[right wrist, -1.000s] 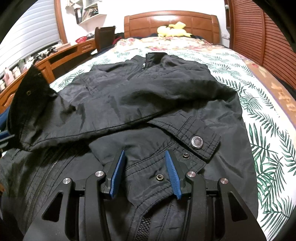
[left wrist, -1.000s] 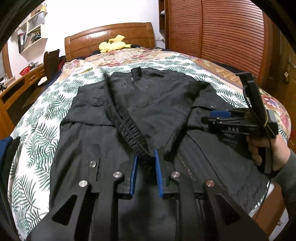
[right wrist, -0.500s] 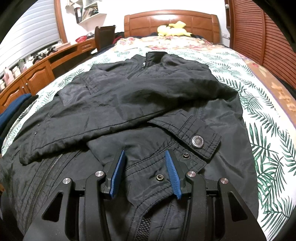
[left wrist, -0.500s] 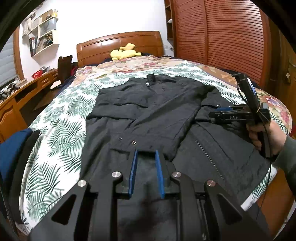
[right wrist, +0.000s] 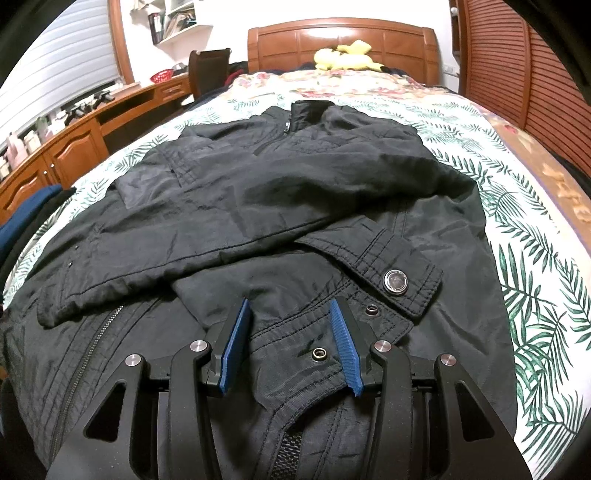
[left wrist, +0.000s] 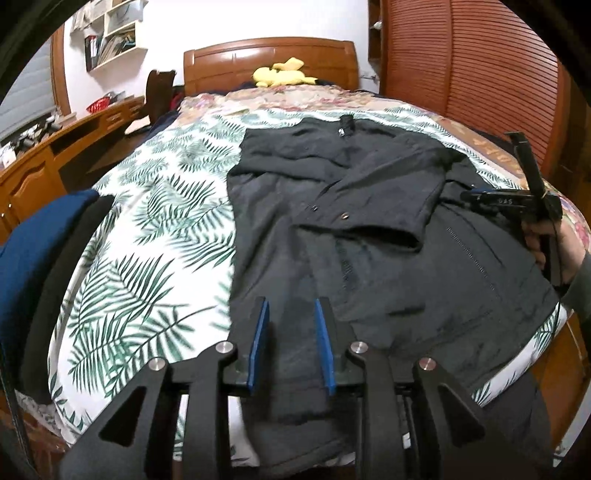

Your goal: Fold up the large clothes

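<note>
A home bedroom: wooden headboard (right wrist: 343, 37), leaf-print bedspread (left wrist: 147, 229), desk (right wrist: 92, 125).

Clearance, as I see it: bare bedspread (left wrist: 155, 236) left of the jacket (left wrist: 369, 229), passable; folded clothes (left wrist: 40, 273) block the far left edge; wardrobe (left wrist: 472, 85) walls the right side.

evenly lit from overhead, indoor and fairly soft, with no hard shadows. strongly bowed by the fisheye lens, with dark vignette in every corner. black jacket (right wrist: 280, 206) crisp in the right wrist view, down to the stitching and a small glint on the snap button (right wrist: 395, 282). softer and slightly smeared in the left wrist view, dark fabric losing detail low down. white wall (left wrist: 221, 26) near overexposed.
</note>
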A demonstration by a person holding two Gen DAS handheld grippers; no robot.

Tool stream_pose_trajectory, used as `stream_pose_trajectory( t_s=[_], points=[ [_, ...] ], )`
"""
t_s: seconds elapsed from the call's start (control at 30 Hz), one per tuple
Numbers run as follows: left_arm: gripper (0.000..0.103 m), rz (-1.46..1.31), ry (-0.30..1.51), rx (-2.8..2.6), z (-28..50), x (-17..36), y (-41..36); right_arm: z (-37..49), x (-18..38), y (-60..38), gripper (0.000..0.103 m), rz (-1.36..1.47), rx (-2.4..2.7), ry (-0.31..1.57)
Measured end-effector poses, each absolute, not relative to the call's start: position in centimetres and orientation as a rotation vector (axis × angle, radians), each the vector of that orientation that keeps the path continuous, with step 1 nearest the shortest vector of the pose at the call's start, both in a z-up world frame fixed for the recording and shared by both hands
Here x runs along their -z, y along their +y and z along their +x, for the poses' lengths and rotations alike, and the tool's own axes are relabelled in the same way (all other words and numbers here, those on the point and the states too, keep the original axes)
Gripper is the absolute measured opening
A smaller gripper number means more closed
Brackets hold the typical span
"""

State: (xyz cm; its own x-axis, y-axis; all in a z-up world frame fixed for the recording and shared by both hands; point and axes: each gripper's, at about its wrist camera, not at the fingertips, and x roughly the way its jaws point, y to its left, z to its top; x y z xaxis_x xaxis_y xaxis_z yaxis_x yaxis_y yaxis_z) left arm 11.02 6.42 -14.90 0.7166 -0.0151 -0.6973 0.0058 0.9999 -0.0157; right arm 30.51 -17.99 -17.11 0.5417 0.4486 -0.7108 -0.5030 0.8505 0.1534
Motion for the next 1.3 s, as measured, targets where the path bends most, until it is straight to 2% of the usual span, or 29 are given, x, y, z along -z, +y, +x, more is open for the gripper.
stream_pose_trajectory(
  t_s=[0.27,0.43,0.63,0.8,0.93,1.0,1.3],
  points=[
    [0.028,-0.048,0.826,0.011,11.0,16.4,8.1,30.6,17.1,-17.9,0.046,-0.074,-0.565,0.824],
    [0.037,-0.039,0.854,0.013,11.4,17.0,8.3,30.6,17.1,-17.9,0.046,-0.075,-0.565,0.831],
    [0.042,-0.026,0.870,0.020,12.1,17.6,8.8,29.7,16.4,-18.5,0.046,-0.112,-0.559,0.882],
    [0.047,-0.016,0.879,0.034,12.5,17.8,9.3,25.5,14.4,-20.8,0.050,-0.144,-0.557,0.860],
    [0.056,-0.029,0.879,0.033,12.6,18.0,9.9,21.5,13.6,-25.3,0.065,-0.084,-0.530,0.849],
    [0.056,-0.024,0.875,0.028,12.6,18.2,9.9,19.7,13.4,-27.8,0.068,-0.063,-0.489,0.850],
    [0.061,-0.030,0.867,0.011,13.1,18.5,10.3,15.4,14.0,-33.9,0.070,-0.078,-0.372,0.896]
  ],
)
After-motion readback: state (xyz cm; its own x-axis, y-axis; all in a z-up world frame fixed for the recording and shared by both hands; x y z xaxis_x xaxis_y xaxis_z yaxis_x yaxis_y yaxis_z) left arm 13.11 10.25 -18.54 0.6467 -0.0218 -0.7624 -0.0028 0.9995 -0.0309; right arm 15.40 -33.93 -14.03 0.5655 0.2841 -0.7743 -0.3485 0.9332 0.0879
